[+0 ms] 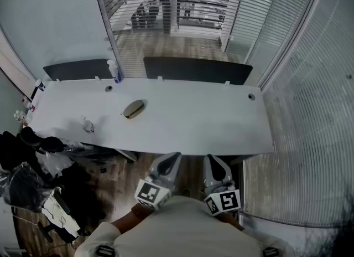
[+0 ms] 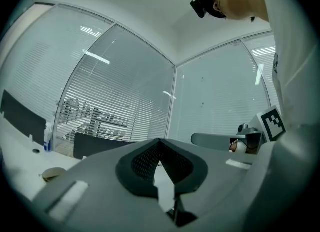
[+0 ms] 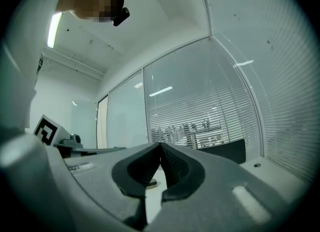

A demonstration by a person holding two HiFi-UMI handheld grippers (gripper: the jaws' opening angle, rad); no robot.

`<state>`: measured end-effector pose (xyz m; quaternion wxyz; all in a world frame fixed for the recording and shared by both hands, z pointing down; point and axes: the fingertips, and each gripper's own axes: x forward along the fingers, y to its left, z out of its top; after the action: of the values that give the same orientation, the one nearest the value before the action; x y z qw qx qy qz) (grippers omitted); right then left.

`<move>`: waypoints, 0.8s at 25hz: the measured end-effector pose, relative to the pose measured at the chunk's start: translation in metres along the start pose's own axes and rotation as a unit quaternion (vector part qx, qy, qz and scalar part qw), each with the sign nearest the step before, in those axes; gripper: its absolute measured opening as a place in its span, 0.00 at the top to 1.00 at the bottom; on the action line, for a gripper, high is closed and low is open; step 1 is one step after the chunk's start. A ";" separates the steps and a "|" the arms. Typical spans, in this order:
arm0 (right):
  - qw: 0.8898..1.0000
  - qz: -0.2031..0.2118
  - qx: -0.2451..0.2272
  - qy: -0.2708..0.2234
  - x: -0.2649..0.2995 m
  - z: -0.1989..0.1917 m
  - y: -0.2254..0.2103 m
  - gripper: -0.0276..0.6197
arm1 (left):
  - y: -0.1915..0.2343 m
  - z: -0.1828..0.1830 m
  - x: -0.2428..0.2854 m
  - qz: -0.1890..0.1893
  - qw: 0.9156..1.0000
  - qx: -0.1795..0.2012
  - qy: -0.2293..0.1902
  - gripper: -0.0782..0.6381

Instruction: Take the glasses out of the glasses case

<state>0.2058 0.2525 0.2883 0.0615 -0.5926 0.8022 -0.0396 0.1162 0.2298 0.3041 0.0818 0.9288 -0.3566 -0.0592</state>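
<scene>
Closed glasses case (image 1: 133,108) on white surface (image 1: 182,123); left hand-held gripper (image 1: 167,165) and right hand-held gripper (image 1: 215,168) pressed together, empty, near edge.

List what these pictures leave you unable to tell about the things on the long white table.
Oval tan glasses case, head view: too small to tell if open or what it holds.
Same case, left gripper view: partly hidden by the left gripper's grey body.
Small clear crumpled thing, head view: too small to identify.
Items at the long white table's left end, head view: tiny, blurred.
</scene>
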 end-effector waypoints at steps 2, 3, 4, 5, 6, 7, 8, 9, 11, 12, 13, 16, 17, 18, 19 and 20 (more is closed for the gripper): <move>1.000 -0.005 0.005 -0.003 -0.004 0.001 -0.008 0.96 | -0.006 0.001 0.006 -0.004 1.000 -0.002 0.003 0.89; 1.000 -0.007 0.007 -0.003 -0.006 0.001 -0.013 0.96 | -0.008 -0.002 0.008 -0.004 1.000 -0.001 0.002 0.89; 1.000 -0.010 0.009 -0.004 -0.008 0.000 -0.017 0.96 | -0.010 -0.007 0.011 -0.003 1.000 0.000 0.001 0.89; 1.000 -0.013 0.012 -0.003 -0.010 0.000 -0.022 0.96 | -0.012 -0.011 0.013 -0.003 1.000 0.001 0.000 0.89; 1.000 -0.015 0.014 -0.003 -0.012 0.000 -0.026 0.96 | -0.015 -0.013 0.016 -0.004 1.000 0.002 0.002 0.89; 1.000 -0.016 0.016 -0.003 -0.014 0.000 -0.030 0.96 | -0.019 -0.012 0.020 -0.005 1.000 0.000 0.006 0.89; 1.000 -0.018 0.017 -0.002 -0.016 0.000 -0.035 0.96 | -0.024 -0.009 0.023 -0.006 1.000 -0.003 0.010 0.89; 1.000 -0.018 0.019 -0.003 -0.018 0.001 -0.039 0.96 | -0.028 -0.009 0.026 -0.005 1.000 -0.006 0.013 0.89; 1.000 -0.017 0.020 -0.004 -0.021 0.002 -0.048 0.96 | -0.031 -0.015 0.031 0.002 1.000 -0.007 0.010 0.89; 1.000 -0.016 0.021 -0.004 -0.022 0.001 -0.051 0.96 | -0.030 -0.020 0.032 0.007 1.000 -0.005 0.007 0.89; 1.000 -0.015 0.021 -0.003 -0.022 0.000 -0.054 0.96 | -0.028 -0.023 0.033 0.012 1.000 -0.003 0.004 0.89; 1.000 -0.009 0.023 0.002 -0.017 -0.003 -0.055 0.96 | -0.025 -0.018 0.035 0.021 1.000 0.001 0.001 0.89; 1.000 -0.006 0.024 0.003 -0.015 -0.004 -0.054 0.96 | -0.024 -0.016 0.035 0.022 1.000 -0.001 0.002 0.89; 1.000 -0.002 0.023 0.005 -0.012 -0.005 -0.052 0.96 | -0.022 -0.016 0.035 0.025 1.000 -0.002 0.003 0.89; 1.000 0.001 0.023 0.008 -0.009 -0.007 -0.051 0.96 | -0.020 -0.018 0.035 0.027 1.000 -0.004 0.004 0.89; 1.000 0.004 0.024 0.012 -0.006 -0.010 -0.050 0.96 | -0.017 -0.020 0.036 0.030 1.000 -0.006 0.007 0.89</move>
<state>0.2538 0.2434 0.3054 0.0667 -0.5874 0.8038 -0.0658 0.1572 0.2201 0.3187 0.0917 0.9176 -0.3832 -0.0526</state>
